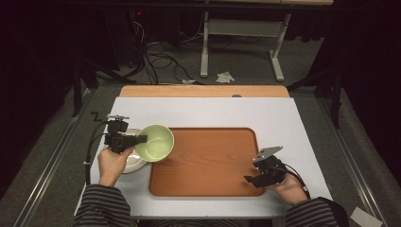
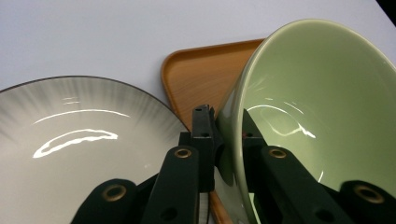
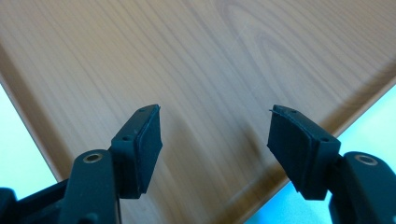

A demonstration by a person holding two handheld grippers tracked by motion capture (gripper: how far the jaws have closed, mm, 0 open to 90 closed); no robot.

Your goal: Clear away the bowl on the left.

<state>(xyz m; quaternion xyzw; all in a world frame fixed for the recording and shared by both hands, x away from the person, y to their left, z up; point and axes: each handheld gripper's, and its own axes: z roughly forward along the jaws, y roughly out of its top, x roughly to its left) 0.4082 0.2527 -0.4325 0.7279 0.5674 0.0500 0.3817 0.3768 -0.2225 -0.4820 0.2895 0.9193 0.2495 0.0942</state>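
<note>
- Over the left edge of the wooden tray (image 1: 208, 163), our left gripper (image 1: 142, 139) pointed toward the tray's side, level with the table, and clamped the rim of the green bowl (image 1: 156, 143).
- We held the bowl tilted, its opening turned up and toward us, above the spot where the grey plate (image 1: 130, 163) lay just beside the tray.
- Our left hand (image 1: 112, 163) gripped the tool from below, the striped sleeve (image 1: 101, 208) resting at the near table edge.
- Our right gripper (image 1: 250, 178) lay low over the tray's near right corner, aimed toward the left, its jaws standing wide apart with nothing between them.
- From the left gripper view we saw one jaw inside the bowl (image 2: 327, 116) wall and one outside, pressing the thin rim, with the plate (image 2: 70, 140) and a tray corner (image 2: 201, 70) behind.
- From the right gripper view we saw bare wood grain (image 3: 196, 56) beneath the parted pads (image 3: 149, 140), plus pale table (image 3: 18, 154) at both corners.
</note>
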